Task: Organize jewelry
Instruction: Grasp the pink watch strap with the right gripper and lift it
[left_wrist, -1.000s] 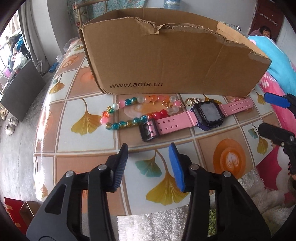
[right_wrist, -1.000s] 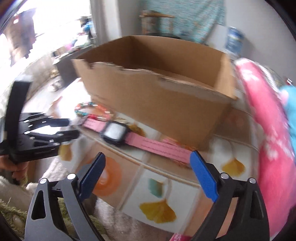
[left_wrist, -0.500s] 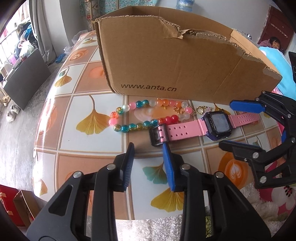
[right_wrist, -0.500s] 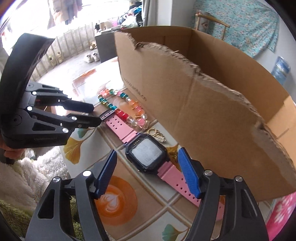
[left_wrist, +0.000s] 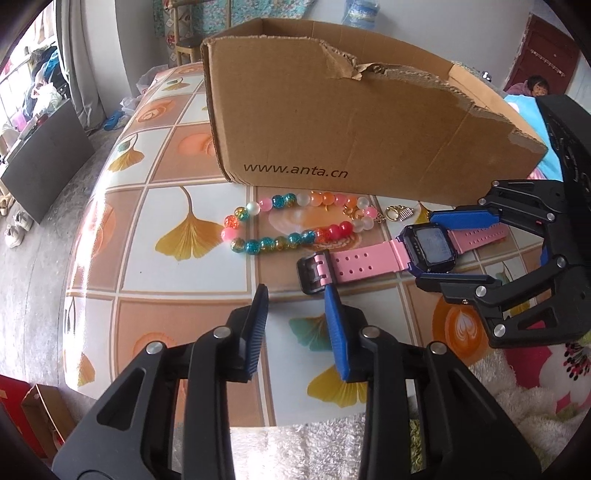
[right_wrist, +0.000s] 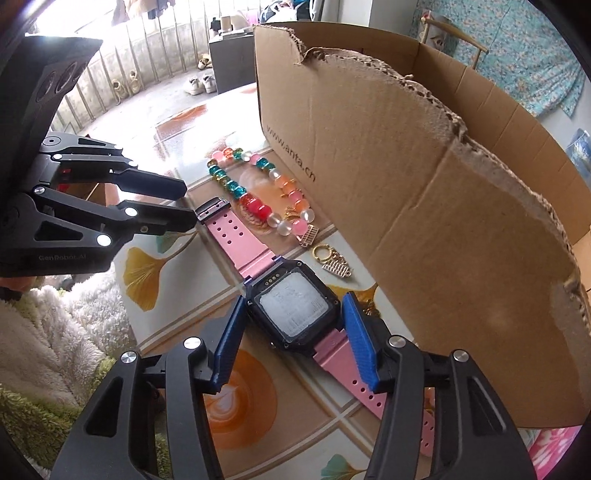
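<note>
A pink-strapped watch with a dark square face (left_wrist: 428, 248) (right_wrist: 293, 312) lies flat on the tiled table in front of a cardboard box (left_wrist: 351, 122) (right_wrist: 424, 166). A bracelet of coloured beads (left_wrist: 291, 221) (right_wrist: 255, 192) lies beside it, next to small gold charms (left_wrist: 397, 213) (right_wrist: 328, 260). My right gripper (right_wrist: 293, 317) (left_wrist: 439, 251) is open, its blue pads on either side of the watch face. My left gripper (left_wrist: 295, 295) (right_wrist: 186, 208) is open, just short of the strap's black buckle (left_wrist: 314, 271).
The table (left_wrist: 147, 229) has a glossy leaf-and-coffee pattern and drops off at its near and left edges. White fluffy fabric (right_wrist: 55, 332) lies below the near edge. Pink floral bedding (left_wrist: 554, 369) is to the right.
My right gripper has moved in from the right and narrowed around the watch face. My left gripper has moved forward toward the buckle end of the strap.
</note>
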